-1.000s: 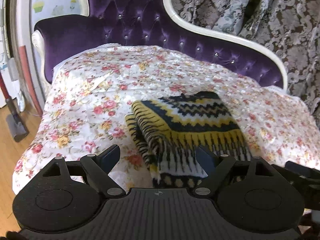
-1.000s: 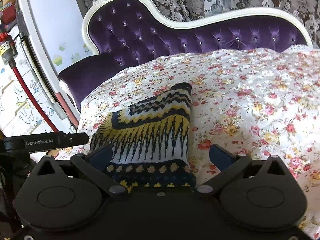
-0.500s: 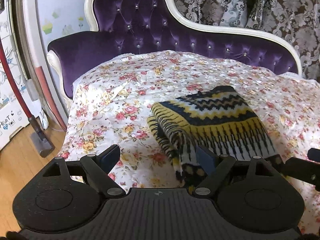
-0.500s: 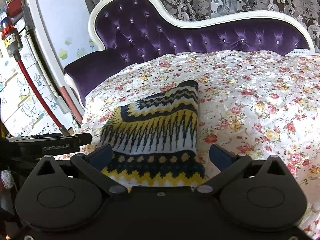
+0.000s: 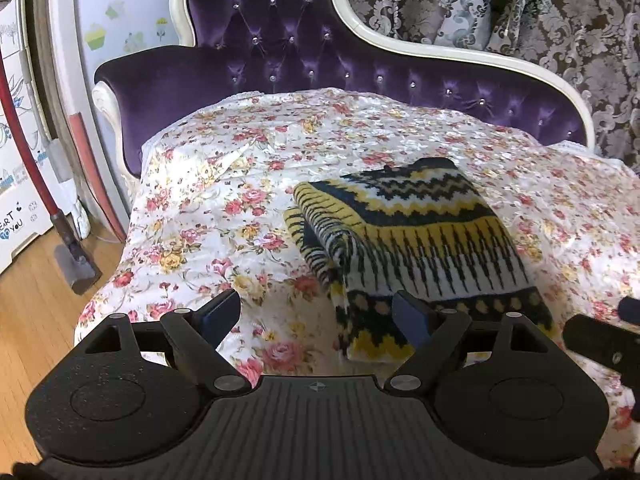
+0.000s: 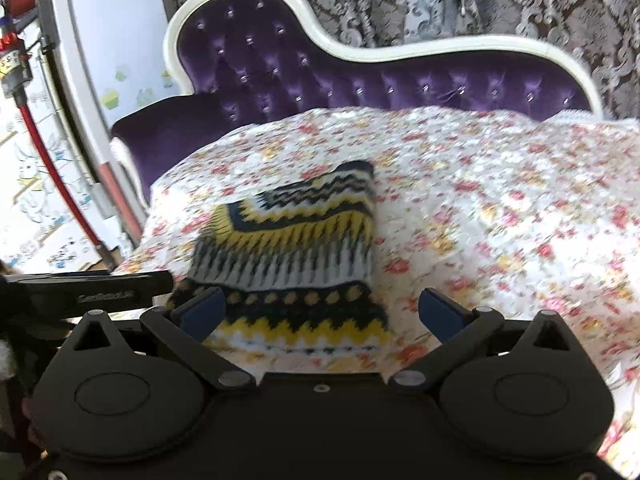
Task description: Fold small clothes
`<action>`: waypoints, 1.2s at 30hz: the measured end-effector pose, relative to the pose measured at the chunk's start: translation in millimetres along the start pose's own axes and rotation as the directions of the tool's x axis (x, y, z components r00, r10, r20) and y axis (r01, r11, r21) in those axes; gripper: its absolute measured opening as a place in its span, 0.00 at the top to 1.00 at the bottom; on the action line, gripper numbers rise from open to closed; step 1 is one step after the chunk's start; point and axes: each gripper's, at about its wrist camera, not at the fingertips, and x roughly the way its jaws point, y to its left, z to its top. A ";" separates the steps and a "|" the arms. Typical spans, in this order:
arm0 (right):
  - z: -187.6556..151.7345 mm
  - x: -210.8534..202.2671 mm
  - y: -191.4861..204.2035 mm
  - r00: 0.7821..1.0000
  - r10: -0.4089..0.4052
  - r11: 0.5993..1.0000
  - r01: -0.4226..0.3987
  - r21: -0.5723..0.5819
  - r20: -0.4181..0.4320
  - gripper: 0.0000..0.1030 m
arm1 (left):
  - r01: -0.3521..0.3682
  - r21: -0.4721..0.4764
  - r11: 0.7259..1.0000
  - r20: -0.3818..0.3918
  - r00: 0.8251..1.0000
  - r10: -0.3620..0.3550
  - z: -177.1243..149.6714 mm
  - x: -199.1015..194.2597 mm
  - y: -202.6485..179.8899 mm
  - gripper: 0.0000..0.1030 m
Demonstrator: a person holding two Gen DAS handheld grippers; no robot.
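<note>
Folded zigzag-knit sweater [image 5: 420, 248], yellow-navy-white, flat on floral bedspread [image 5: 224, 216]; left tool [image 5: 316, 312] and right tool [image 6: 320, 312] spread, empty.

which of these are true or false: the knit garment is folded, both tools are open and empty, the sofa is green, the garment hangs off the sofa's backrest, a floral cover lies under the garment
1. The knit garment lies folded. True.
2. Both the left tool and the right tool are open and hold nothing. True.
3. The sofa is green. False: the sofa is purple tufted velvet with a white frame.
4. The garment hangs off the sofa's backrest. False: it lies flat on the seat, in front of the backrest.
5. A floral cover lies under the garment. True.
</note>
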 end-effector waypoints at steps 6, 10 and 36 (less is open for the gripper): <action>-5.5 -3.6 4.6 1.000 0.019 1.000 -0.019 0.010 -0.015 0.00 | 0.005 -0.007 1.000 0.009 1.000 -0.005 -3.4 -5.7 1.0 0.20; -6.4 -5.9 4.0 1.000 0.017 1.000 -0.017 0.015 -0.014 0.00 | 0.013 -0.009 1.000 0.004 1.000 -0.013 -5.1 -7.1 1.5 0.20; -11.5 1.5 -2.8 0.998 0.012 0.998 -0.009 0.058 -0.061 0.00 | 0.016 0.029 0.999 -0.033 0.999 -0.015 -15.9 -5.7 -0.5 0.20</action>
